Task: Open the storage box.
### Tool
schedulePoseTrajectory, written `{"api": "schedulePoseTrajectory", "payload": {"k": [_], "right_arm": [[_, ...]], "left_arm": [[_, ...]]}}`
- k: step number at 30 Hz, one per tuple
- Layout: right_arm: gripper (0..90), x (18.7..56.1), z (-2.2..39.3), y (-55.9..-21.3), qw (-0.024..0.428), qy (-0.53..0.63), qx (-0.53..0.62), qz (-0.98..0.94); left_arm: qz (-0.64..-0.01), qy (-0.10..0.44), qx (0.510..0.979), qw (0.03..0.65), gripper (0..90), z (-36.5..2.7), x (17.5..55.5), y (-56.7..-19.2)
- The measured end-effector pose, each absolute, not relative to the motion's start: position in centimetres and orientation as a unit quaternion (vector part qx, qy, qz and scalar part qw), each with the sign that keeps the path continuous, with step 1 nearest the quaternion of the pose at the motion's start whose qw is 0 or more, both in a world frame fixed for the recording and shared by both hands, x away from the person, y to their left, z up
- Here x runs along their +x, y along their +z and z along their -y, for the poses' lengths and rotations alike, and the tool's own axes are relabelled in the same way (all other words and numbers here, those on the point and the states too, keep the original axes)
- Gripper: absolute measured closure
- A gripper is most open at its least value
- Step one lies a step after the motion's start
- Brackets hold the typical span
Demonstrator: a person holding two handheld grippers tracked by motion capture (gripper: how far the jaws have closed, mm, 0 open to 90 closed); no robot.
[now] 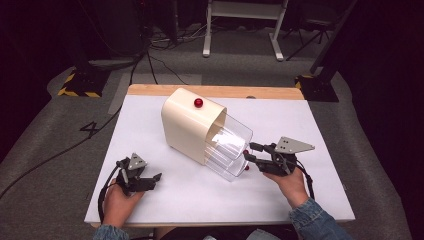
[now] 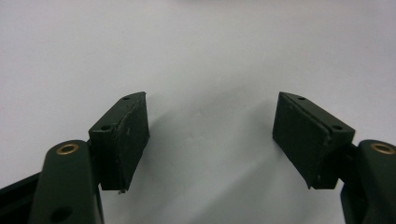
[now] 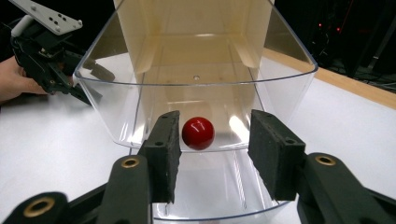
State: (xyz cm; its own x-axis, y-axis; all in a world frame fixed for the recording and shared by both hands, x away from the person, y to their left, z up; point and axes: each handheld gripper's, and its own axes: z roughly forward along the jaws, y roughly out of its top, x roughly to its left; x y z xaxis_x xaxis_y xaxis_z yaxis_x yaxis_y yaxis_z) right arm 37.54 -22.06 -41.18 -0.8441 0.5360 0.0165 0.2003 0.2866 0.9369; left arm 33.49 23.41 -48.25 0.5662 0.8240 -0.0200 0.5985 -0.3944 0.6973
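Note:
A cream cabinet [image 1: 190, 125] lies tilted on the white table [image 1: 150, 210], with two clear drawers [image 1: 227, 147] pulled out toward my right gripper [image 1: 252, 153]. In the right gripper view the upper clear drawer [image 3: 280, 60] carries a round red knob [image 3: 198, 133]. That knob sits between the jaws of my right gripper [image 3: 212, 154], with a gap on each side and neither pad touching it. My left gripper [image 1: 157, 179] rests low over the table at the front left. Its jaws stand wide apart over bare white surface in the left gripper view [image 2: 210, 135].
Another red knob [image 1: 198, 103] shows on the cabinet's upper face. A wooden strip [image 1: 215, 91] edges the table's far side. Beyond it are grey floor, cables and a white frame's legs [image 1: 206, 50]. The left gripper [image 3: 51, 51] appears far off in the right gripper view.

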Motion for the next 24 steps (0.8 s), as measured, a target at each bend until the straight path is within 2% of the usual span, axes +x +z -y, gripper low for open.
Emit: {"api": "schedulePoseTrajectory", "payload": {"k": [17, 24], "right_arm": [[45.2, 37.5, 22.2, -41.9, 0.143, 0.537, 0.241, -0.796], [44.0, 36.6, 23.6, -42.1, 0.165, 0.512, 0.236, -0.809]], "left_arm": [[-0.435, 0.166, 0.818, 0.338, 27.3, -23.4, 33.5, -48.3], [-0.434, 0.168, 0.818, 0.337, 27.3, -23.4, 33.5, -48.2]]}}
